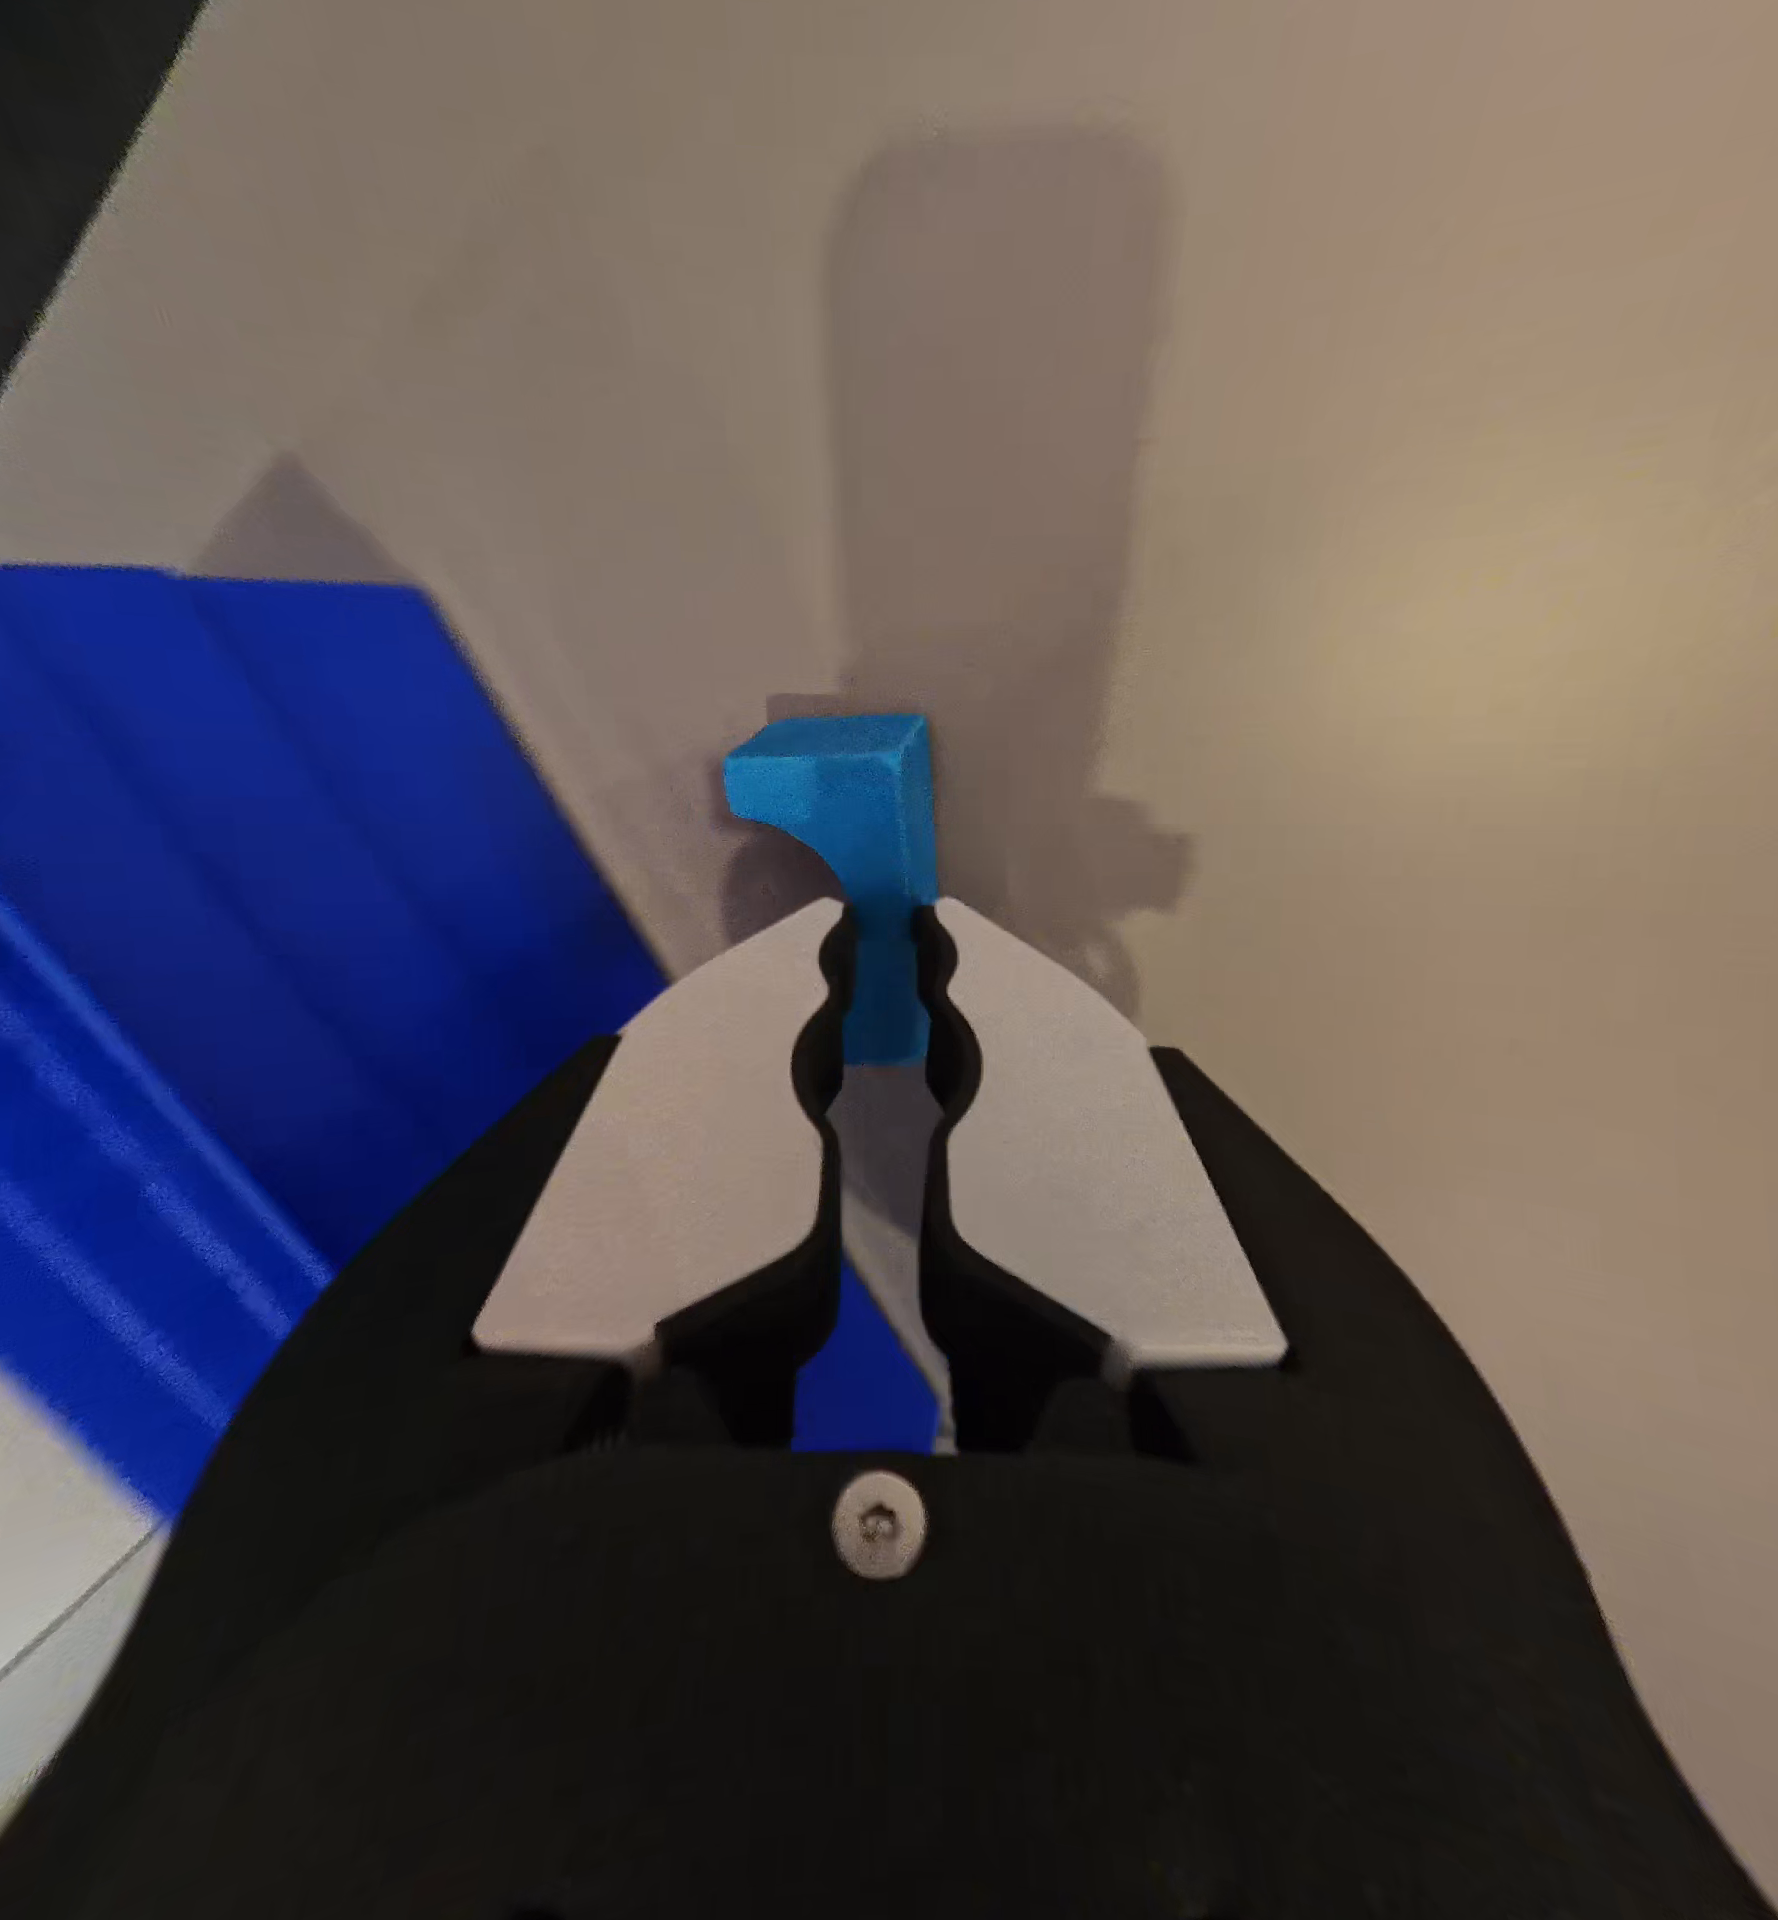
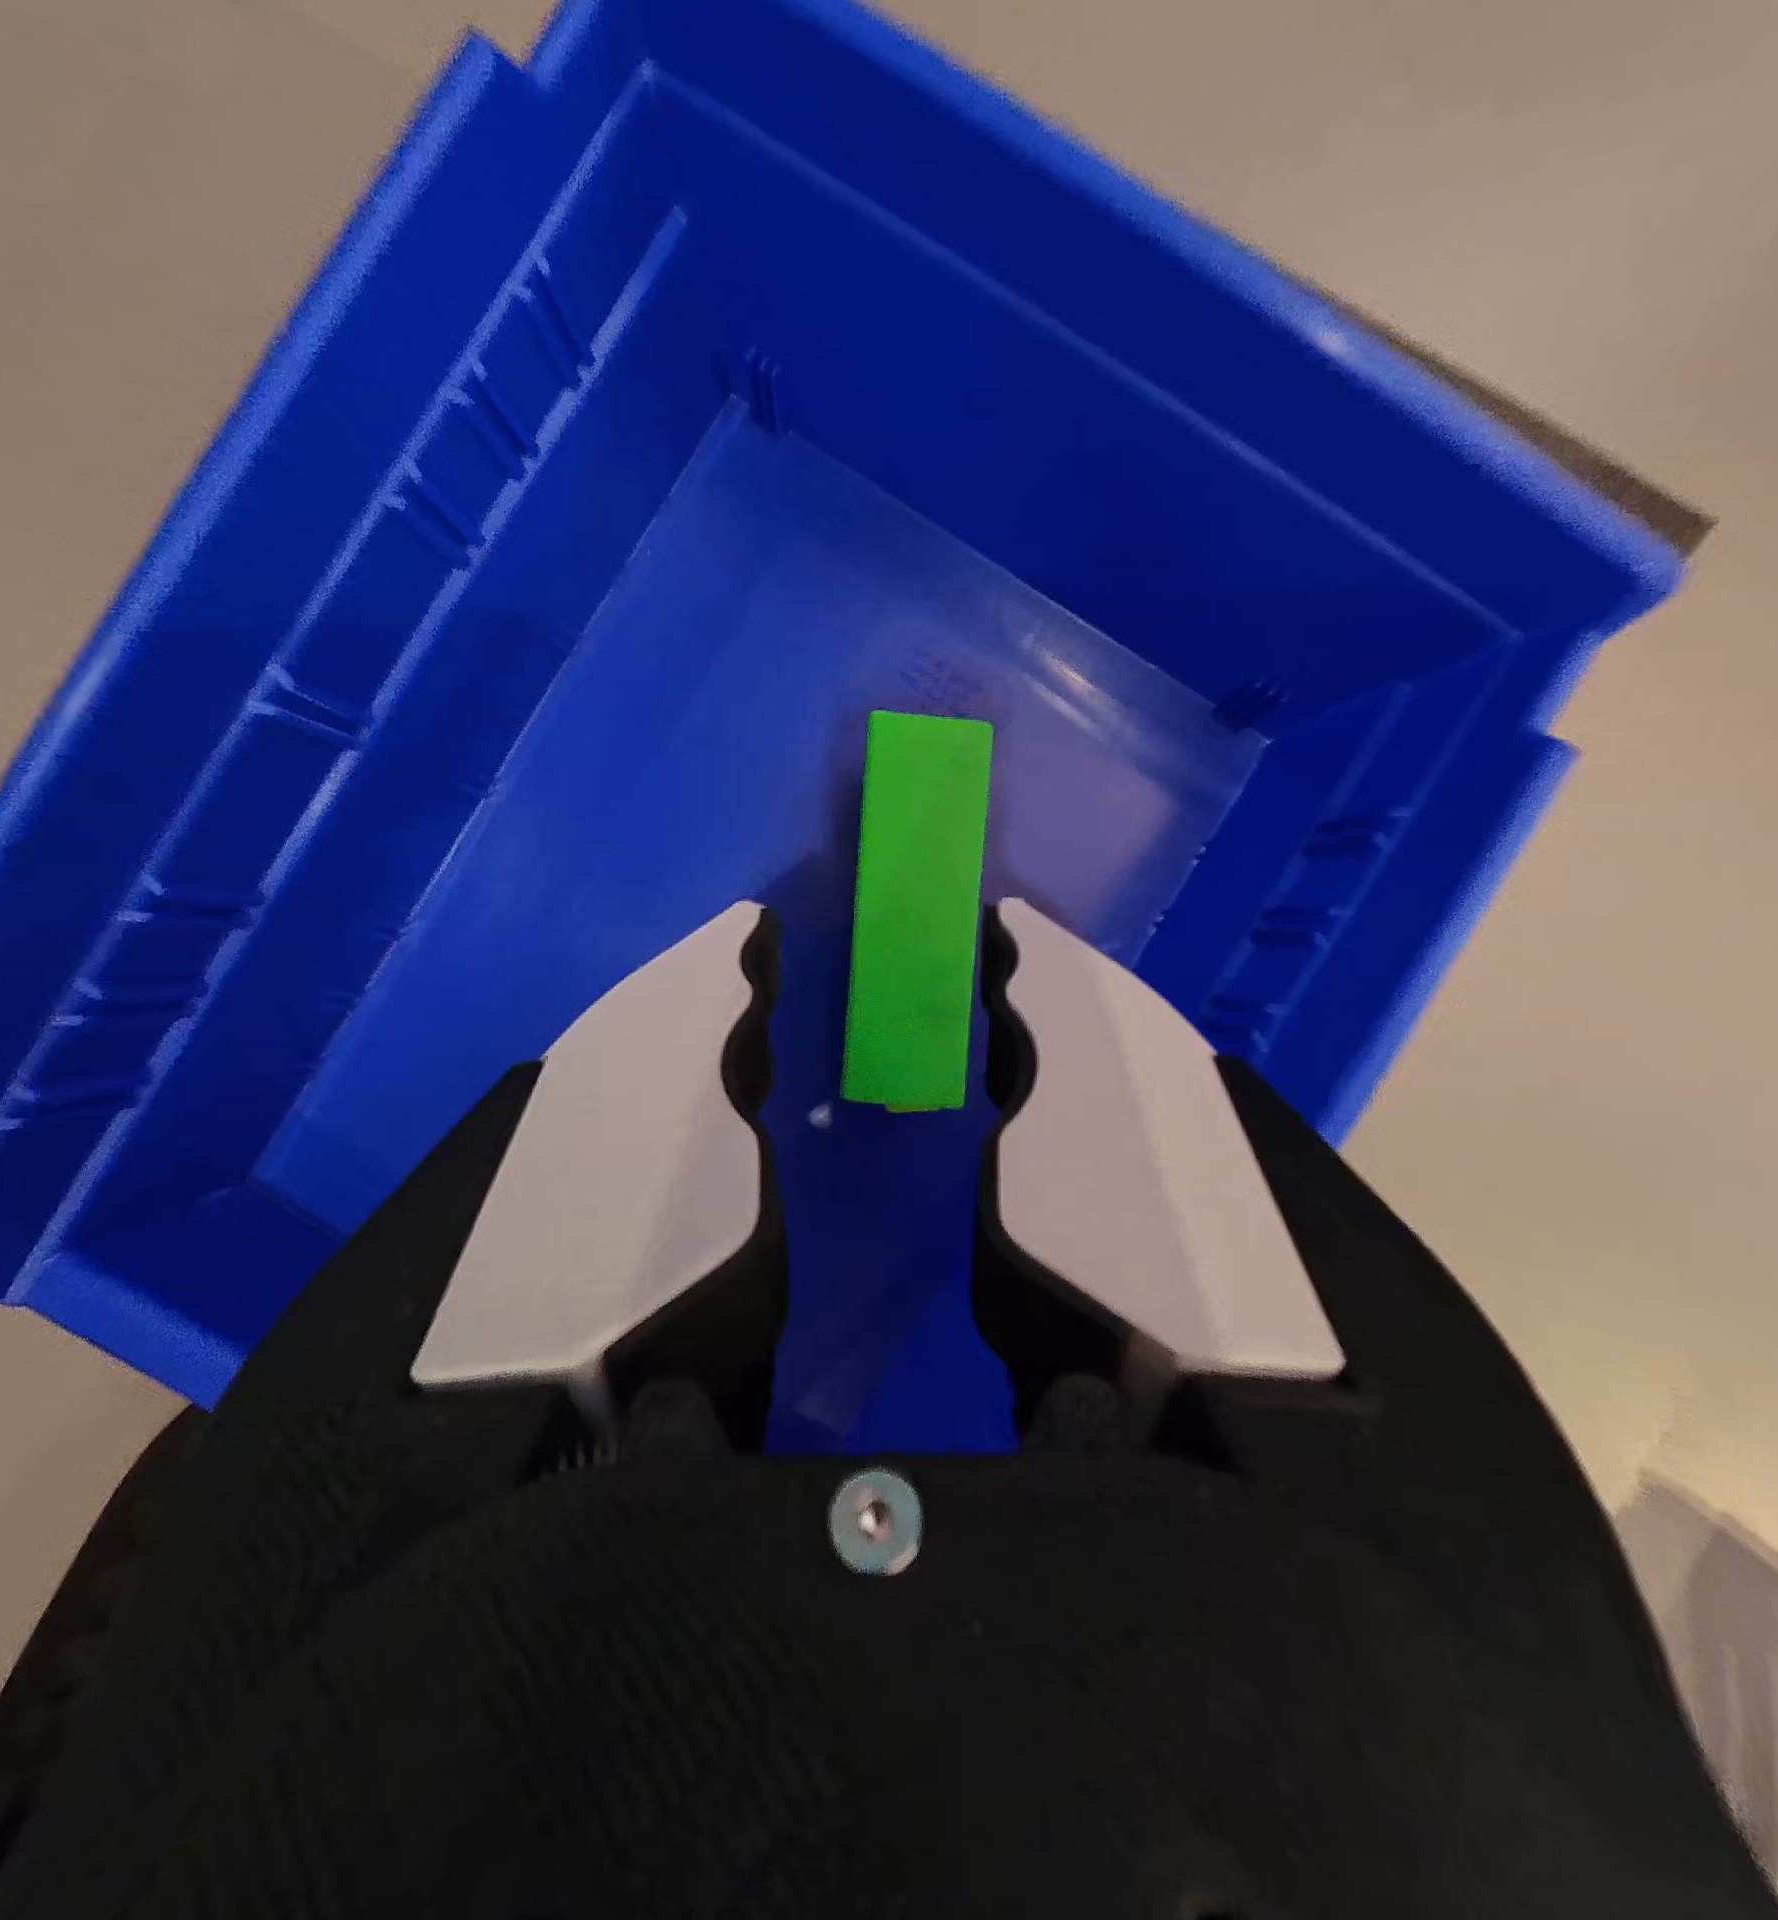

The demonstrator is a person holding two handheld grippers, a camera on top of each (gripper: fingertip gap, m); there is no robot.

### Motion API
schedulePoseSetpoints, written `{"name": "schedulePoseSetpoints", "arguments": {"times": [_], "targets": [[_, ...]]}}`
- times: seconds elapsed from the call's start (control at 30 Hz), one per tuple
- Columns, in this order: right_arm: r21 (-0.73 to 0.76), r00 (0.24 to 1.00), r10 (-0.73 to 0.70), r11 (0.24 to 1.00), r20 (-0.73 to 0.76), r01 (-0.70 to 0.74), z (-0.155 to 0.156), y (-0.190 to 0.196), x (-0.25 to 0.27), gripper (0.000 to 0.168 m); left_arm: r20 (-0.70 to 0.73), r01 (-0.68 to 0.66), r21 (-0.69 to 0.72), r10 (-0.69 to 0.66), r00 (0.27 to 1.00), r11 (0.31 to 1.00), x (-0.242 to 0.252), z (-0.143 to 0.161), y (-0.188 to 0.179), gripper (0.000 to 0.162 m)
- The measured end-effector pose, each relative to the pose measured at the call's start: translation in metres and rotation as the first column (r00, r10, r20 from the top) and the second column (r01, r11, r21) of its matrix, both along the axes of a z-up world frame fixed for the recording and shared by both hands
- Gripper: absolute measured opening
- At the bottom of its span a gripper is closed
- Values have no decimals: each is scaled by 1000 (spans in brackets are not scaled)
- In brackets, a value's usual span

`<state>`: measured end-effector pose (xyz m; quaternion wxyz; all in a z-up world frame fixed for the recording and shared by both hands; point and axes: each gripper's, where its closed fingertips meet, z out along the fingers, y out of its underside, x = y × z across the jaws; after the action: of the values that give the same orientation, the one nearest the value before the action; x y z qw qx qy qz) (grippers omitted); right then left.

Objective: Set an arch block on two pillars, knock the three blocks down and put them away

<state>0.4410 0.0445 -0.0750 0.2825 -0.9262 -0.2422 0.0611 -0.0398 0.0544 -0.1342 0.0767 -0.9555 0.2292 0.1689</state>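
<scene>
In the left wrist view my left gripper [image 1: 880,920] is shut on a light blue arch block [image 1: 843,810]. It holds the block by one leg above the beige table, just right of the blue bin [image 1: 241,883]. In the right wrist view my right gripper [image 2: 880,920] is open over the inside of the blue bin [image 2: 552,644]. A green pillar block [image 2: 916,904] lies lengthwise between the fingers, with a gap on its left side. I cannot tell if it rests on the bin floor. No third block is in view.
The beige table [image 1: 1436,520] spreads to the right of the bin. Its edge runs diagonally at the upper left, with dark floor [image 1: 23,166] beyond. A pale grey object [image 1: 2,1538] shows at the lower left, partly cut off. One gripper's finger ends stand about 50 cm off the other's.
</scene>
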Motion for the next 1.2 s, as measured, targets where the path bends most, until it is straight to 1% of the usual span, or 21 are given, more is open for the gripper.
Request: {"name": "schedulePoseSetpoints", "arguments": {"times": [0.07, 0.13, 0.2, 0.23, 0.27, 0.3, 0.37, 0.4, 0.47, 0.5, 0.53, 0.6, 0.63, 0.7, 0.8, 0.83, 0.9, 0.97, 1.0, 1.13, 1.2], "targets": [[79, 1000, 2, 997, -3, -2, 23, -1, -4, 40, 143, 69, 19, -71, 987, 997, 26, 8, -6, 11], [171, 999, 38, 985, -18, -34, 51, -4, -18, 40, 221, 128, 74, -142, 965, 989, 44, 21, -10, 11], [287, 991, 131, 951, -39, -115, 81, -8, -46, 39, 309, 193, 158, -235, 922, 968, 66, 42, -14, 11], [355, 977, 206, 918, -48, -176, 97, -11, -66, 40, 394, 220, 201, -285, 874, 954, 82, 55, -19, 11], [429, 955, 290, 870, -52, -241, 112, -16, -90, 39, 500, 232, 241, -326, 803, 942, 99, 71, -26, 11], [508, 926, 375, 808, -52, -299, 128, -20, -114, 43, 607, 218, 269, -341, 718, 938, 114, 89, -33, 11], [659, 843, 537, 646, -33, -385, 155, -33, -167, 54, 781, 181, 315, -363, 508, 932, 137, 129, -48, 11], [727, 788, 615, 546, -11, -416, 166, -45, -194, 60, 835, 169, 324, -365, 411, 931, 143, 146, -56, 11], [807, 672, 736, 348, 80, -477, 174, -72, -244, 65, 892, 168, 335, -369, 262, 927, 149, 171, -68, 11], [827, 658, 741, 281, 136, -487, 172, -79, -262, 72, 906, 168, 343, -373, 200, 924, 149, 180, -74, 11], [826, 658, 728, 242, 191, -508, 167, -81, -276, 79, 918, 163, 346, -370, 146, 924, 149, 188, -78, 11], [807, 661, 711, 232, 240, -543, 154, -83, -299, 87, 927, 161, 351, -366, 79, 923, 145, 196, -84, 10], [807, 666, 703, 230, 249, -544, 150, -82, -308, 92, 926, 161, 358, -372, 68, 920, 143, 197, -85, 10], [814, 680, 684, 221, 263, -537, 145, -81, -321, 94, 927, 172, 360, -373, 49, 917, 142, 196, -89, 10], [802, 681, 676, 224, 281, -554, 133, -78, -333, 93, 938, 206, 341, -346, -15, 917, 145, 195, -97, 10], [786, 672, 687, 242, 275, -569, 127, -78, -336, 93, 938, 216, 340, -345, -17, 915, 145, 193, -98, 10], [783, 681, 684, 262, 261, -564, 121, -74, -340, 92, 932, 219, 353, -364, 9, 910, 145, 187, -96, 10], [785, 672, 699, 263, 245, -561, 119, -75, -342, 75, 930, 221, 357, -367, 6, 908, 145, 184, -95, 11], [783, 660, 716, 269, 226, -560, 117, -77, -344, 70, 934, 222, 349, -357, -6, 910, 144, 183, -95, 11], [750, 637, 743, 299, 206, -590, 115, -78, -342, 70, 936, 266, 344, -351, -21, 901, 142, 177, -98, 13], [730, 654, 721, 316, 230, -606, 124, -75, -327, 70, 936, 290, 329, -350, 22, 898, 137, 173, -98, 31]]}}
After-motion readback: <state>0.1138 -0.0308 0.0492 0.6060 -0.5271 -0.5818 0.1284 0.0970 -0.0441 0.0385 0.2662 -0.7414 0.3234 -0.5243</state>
